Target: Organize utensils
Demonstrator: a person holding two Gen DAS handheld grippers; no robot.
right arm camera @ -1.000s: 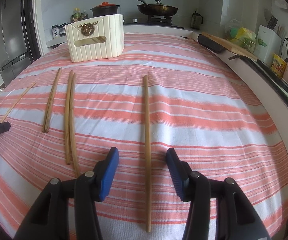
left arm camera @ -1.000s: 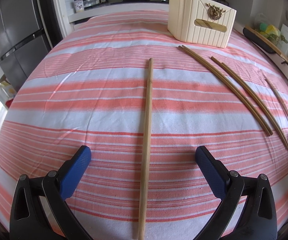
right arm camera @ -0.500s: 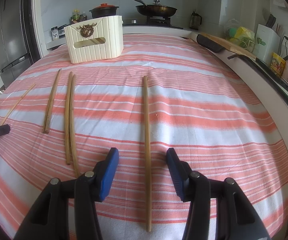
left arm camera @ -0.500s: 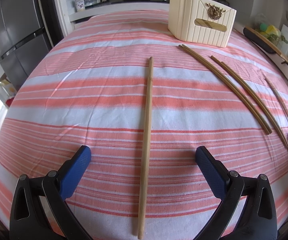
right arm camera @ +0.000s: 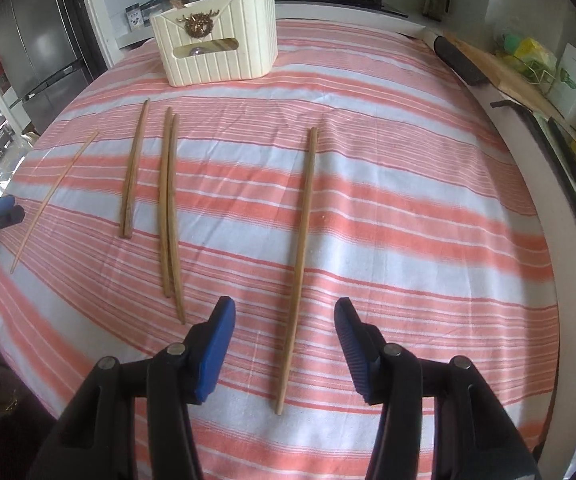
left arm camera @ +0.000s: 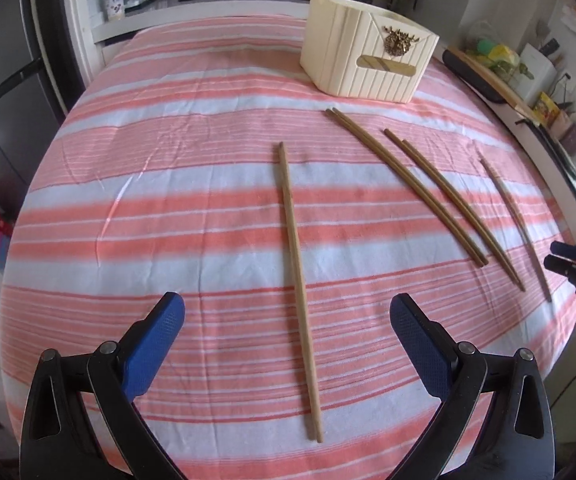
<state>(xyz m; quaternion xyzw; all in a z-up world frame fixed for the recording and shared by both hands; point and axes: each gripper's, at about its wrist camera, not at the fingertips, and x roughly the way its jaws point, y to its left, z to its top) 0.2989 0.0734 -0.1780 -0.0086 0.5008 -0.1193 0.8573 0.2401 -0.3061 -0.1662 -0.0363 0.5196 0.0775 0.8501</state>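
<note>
Pickup not yet begun: the left gripper [left arm camera: 288,314] and the right gripper [right arm camera: 283,316], both spread apart and empty, each straddle a pair of chopsticks [left arm camera: 298,288] on the striped cloth [left arm camera: 167,240]. The cream holder [left arm camera: 368,64] waits at one o'clock; closing comes next.

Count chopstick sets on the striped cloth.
4: left set ahead of the left gripper, right set ahead of the right gripper, two middle sets between. Cream holder may hide more.
</note>
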